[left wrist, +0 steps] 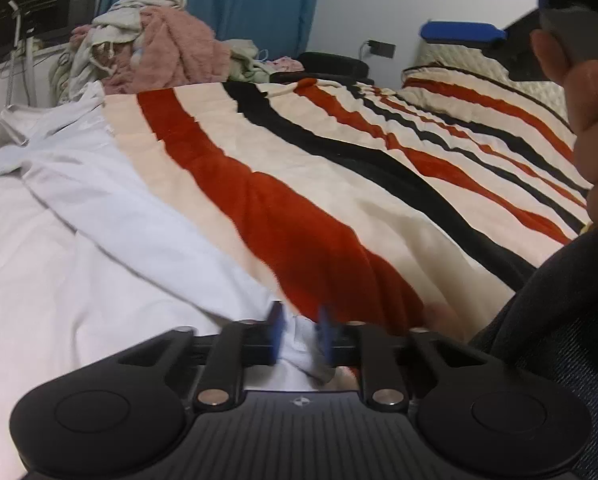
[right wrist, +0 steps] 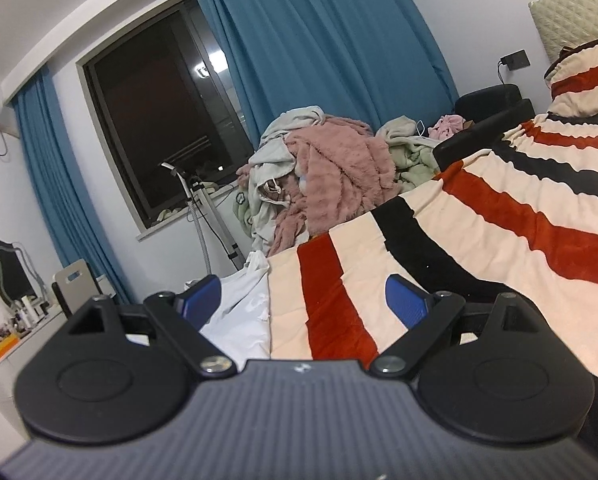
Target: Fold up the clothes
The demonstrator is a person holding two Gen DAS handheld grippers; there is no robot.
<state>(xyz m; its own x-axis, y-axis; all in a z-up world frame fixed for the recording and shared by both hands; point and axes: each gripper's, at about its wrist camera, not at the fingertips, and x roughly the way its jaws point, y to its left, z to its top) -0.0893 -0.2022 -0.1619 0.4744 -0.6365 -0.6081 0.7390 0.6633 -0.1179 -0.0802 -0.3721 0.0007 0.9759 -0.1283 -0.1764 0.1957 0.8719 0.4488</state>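
Left wrist view: my left gripper [left wrist: 301,330] is clamped on a bunched edge of the white garment [left wrist: 99,208].
The garment lies ahead-left of those fingers on the striped blanket [left wrist: 339,184]; so small a pinch could slip or drag the blanket along. Only the right wrist view shows my right gripper [right wrist: 303,300] spread wide, holding nothing, the garment's corner just inside its left finger.
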